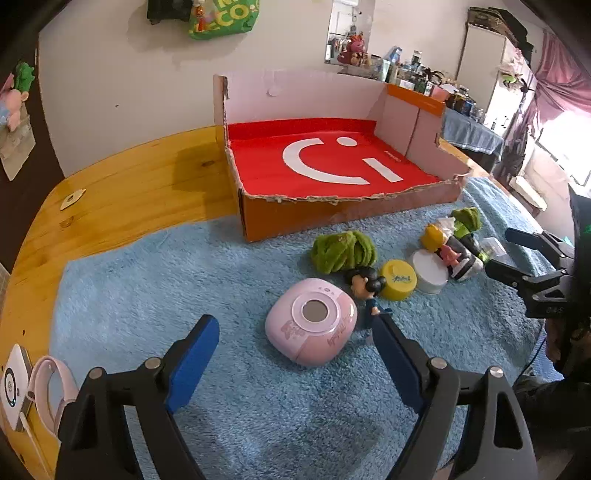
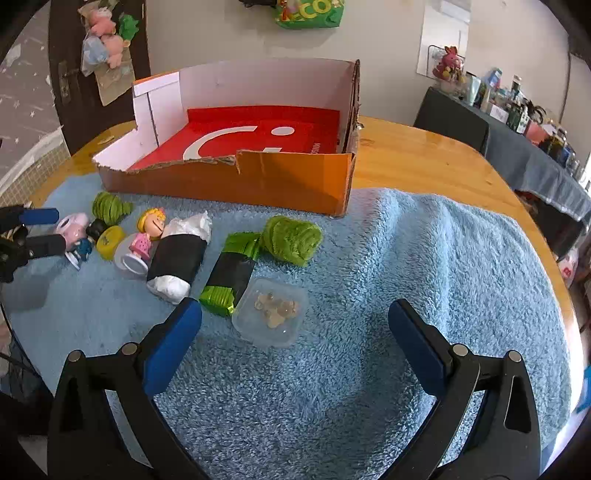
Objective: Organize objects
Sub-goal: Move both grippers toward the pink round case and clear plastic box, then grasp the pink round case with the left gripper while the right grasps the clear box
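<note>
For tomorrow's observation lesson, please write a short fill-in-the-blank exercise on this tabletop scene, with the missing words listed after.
1. The toys lie on a fluffy ____ towel.
2. The cardboard box has a ____ lining with a white smiley.
3. The round pink device lies between the open left claw's ____ pads.
4. The clear plastic container in front of the open right claw holds small ____.

Missing words: blue; red; blue; beads

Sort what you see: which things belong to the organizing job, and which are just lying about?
Job: pink round gadget, dark-haired figurine, yellow lid, green yarn, clear tub, cardboard box.
Lying about: pink-strapped watch, white device, wall toys.
</note>
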A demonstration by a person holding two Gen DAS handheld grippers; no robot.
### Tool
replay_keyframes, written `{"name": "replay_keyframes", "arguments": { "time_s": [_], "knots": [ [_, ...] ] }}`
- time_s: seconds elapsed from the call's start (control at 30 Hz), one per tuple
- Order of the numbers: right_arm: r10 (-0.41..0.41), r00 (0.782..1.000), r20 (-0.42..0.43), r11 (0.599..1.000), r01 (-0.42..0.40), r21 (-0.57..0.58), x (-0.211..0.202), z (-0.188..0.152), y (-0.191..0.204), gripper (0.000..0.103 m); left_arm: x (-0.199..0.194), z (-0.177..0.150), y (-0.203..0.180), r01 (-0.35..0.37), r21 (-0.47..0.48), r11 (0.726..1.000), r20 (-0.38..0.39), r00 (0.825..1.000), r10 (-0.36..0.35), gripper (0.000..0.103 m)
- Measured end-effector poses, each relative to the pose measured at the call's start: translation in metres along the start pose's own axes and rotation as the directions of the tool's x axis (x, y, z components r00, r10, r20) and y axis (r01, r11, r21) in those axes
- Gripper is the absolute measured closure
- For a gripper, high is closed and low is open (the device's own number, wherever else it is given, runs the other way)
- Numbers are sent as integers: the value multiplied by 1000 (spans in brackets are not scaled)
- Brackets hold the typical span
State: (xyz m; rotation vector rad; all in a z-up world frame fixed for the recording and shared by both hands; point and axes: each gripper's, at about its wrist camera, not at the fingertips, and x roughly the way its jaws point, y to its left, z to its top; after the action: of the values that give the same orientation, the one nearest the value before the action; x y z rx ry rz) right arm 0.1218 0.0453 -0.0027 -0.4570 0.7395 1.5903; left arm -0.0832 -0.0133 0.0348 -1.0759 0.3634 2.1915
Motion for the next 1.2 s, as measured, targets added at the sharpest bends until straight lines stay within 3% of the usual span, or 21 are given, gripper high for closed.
{"name": "replay_keyframes", "arguments": {
  "time_s": [0.2, 0.3, 0.37, 0.47, 0.53, 0.63, 0.93, 1.03, 1.2],
  "knots": [
    [-11, 1000, 4, 1000, 11, -4, 0, 0, -2, 10, 0, 0, -2, 45, 95, 994, -5, 999, -45, 21],
    [-6, 1000, 2, 1000, 6, 1, 1, 0, -4, 21, 3, -1, -2, 75, 110, 991, -14, 997, -74, 28],
    [7, 1000, -1, 1000, -7, 4, 2, 0, -6, 36, 6, 1, -2, 97, 110, 989, -18, 995, -95, 31],
    [42, 999, 5, 999, -42, 12, 1, 0, -7, 47, 11, 3, -1, 145, 100, 984, -29, 989, -142, 40],
    [34, 999, 13, 999, -34, 6, 1, -1, -6, 51, 14, 2, -2, 161, 95, 982, -34, 987, -158, 41],
    [22, 999, 24, 1000, -22, 4, 0, -2, -4, 66, 12, 0, -4, 175, 103, 979, -23, 985, -174, 48],
    [-15, 996, 89, 1000, 14, 11, -13, -1, -4, 69, 2, -5, -9, 136, 96, 986, 43, 989, -141, 54],
    [-21, 995, 101, 1000, 20, 10, -16, 1, -3, 69, -5, -3, -7, 141, 84, 986, 68, 987, -147, 63],
    [-25, 993, 116, 1000, 23, 19, -18, 5, -1, 69, -7, -3, -4, 159, 98, 982, 60, 984, -165, 65]
  ]
}}
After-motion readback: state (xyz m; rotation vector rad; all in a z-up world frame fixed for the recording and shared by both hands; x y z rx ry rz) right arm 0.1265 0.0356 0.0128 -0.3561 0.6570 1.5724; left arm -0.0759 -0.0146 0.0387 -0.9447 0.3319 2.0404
